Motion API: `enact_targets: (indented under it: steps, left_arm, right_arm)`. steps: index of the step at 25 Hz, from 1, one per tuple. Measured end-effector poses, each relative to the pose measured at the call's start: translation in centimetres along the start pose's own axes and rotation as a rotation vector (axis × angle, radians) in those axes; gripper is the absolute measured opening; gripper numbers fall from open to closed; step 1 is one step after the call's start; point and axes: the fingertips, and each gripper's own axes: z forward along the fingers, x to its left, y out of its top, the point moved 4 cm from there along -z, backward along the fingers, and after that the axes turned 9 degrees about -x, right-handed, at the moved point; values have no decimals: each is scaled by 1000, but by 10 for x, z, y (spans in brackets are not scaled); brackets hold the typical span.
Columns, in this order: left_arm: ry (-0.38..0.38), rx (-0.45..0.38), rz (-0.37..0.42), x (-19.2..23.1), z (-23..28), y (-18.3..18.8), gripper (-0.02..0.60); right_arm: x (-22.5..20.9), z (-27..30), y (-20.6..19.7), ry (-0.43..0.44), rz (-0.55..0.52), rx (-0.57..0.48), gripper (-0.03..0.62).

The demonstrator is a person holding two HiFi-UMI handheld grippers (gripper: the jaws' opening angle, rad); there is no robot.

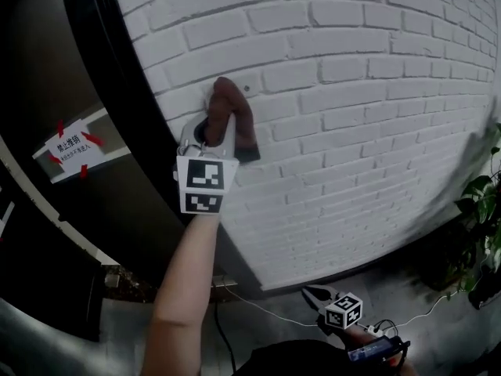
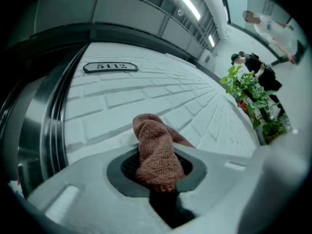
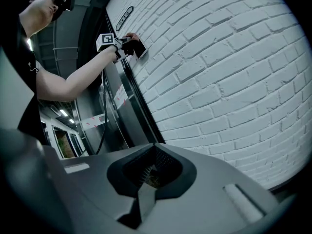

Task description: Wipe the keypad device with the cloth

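With the left gripper (image 1: 213, 135) clamped on the brown cloth (image 1: 227, 104) at centre frame, pressed over the dark keypad device (image 1: 249, 154) on the brick wall (image 1: 376, 92), firm overlapping strokes should clean best, while the right gripper (image 1: 317, 294) hangs closed and empty at lower right.

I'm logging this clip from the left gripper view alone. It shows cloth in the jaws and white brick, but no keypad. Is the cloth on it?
Observer: Yes. In the head view the cloth lies over a dark keypad on the wall, and only the keypad's lower right edge shows.
Operator: Where is the other gripper?
Observer: The right gripper is held low, near the foot of the wall and well below the keypad.
Operator: Is it holding anything?
Observer: No. Its own view shows the jaws together with nothing between them.
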Motion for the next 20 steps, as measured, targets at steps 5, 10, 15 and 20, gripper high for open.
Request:
enact_targets:
  steps: [5,10,15,20]
  left_arm:
    - [-70,50,54,-43,-11,-38,66]
    - [-144,161,-74,-84,-33,-88,66]
    - [15,109,-205,-61,-77,-95,66]
    - [-104,49,-316,-129,-152,-97,66]
  right_arm:
    - [11,4,-6,29,13,9,2]
    - [7,1,-5,23,2,2,2]
    - [12,-8,-5,39,7,4,2]
    - [15,-19,-24,63,17,42,2]
